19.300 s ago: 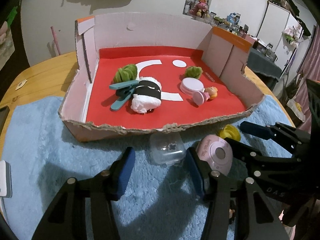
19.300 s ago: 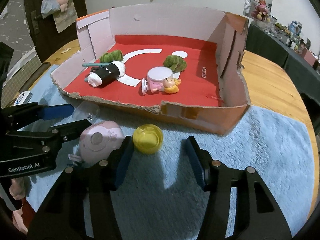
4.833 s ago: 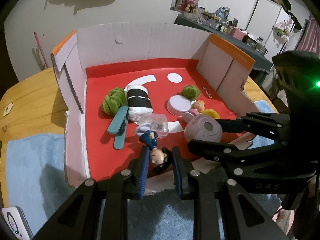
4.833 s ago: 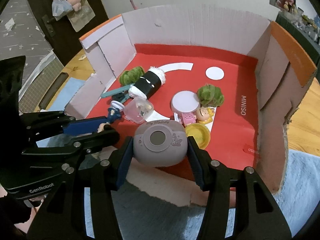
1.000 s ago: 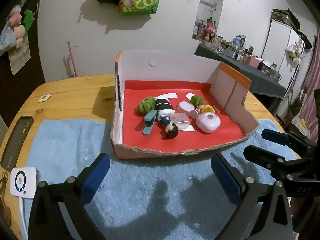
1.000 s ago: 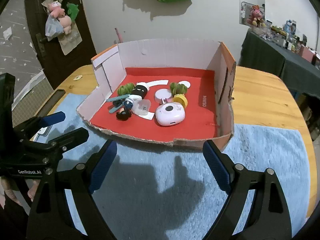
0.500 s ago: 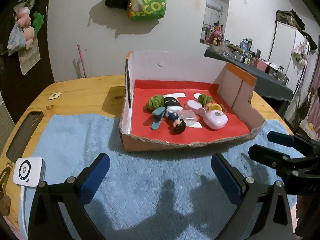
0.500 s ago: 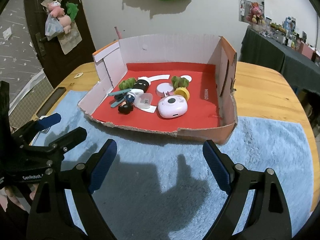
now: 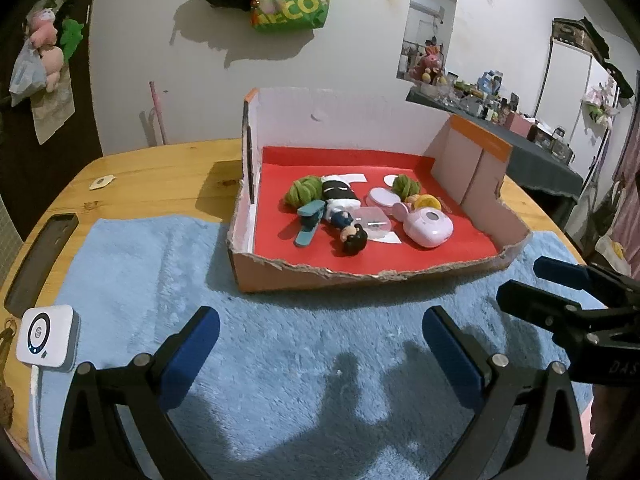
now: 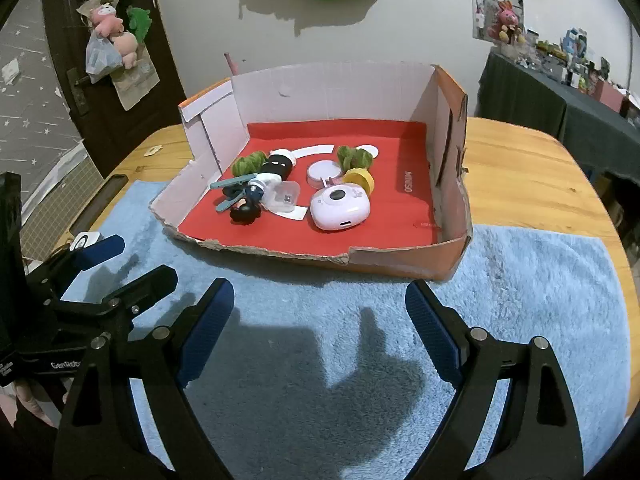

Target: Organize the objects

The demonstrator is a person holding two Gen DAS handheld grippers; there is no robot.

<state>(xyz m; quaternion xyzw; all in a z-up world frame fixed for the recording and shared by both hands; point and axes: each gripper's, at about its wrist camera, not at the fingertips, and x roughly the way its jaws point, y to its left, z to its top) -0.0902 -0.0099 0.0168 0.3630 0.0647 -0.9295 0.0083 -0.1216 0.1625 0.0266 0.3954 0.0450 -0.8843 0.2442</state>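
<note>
Both grippers hang over the blue fuzzy mat (image 10: 520, 280) at the bottom of each frame, and neither has hold of anything. The left gripper (image 9: 320, 344) has its blue pads spread wide apart with only mat between them; same deal for the right gripper (image 10: 320, 312), jaws wide and empty.

All the small stuff sits in the cardboard box (image 10: 452, 256) with the red floor, in the middle of both views, its torn front edge resting on the mat. Inside, left of centre, there's a teal clip (image 9: 308, 220) beside a black-and-white plush roll (image 9: 340, 194), with a green knitted ball (image 9: 302, 192) just behind. A little dark-haired figurine (image 9: 352, 234) lies on its side touching a clear plastic case (image 9: 374, 222). Right of centre sits the pink rounded gadget (image 10: 340, 208), with a yellow cap (image 10: 360, 180), a round white tin (image 10: 324, 172) and a second green ball (image 10: 354, 156) crowded behind it.

At the far left edge of the left view, a white square device (image 9: 46, 338) lies at the edge of the mat.
</note>
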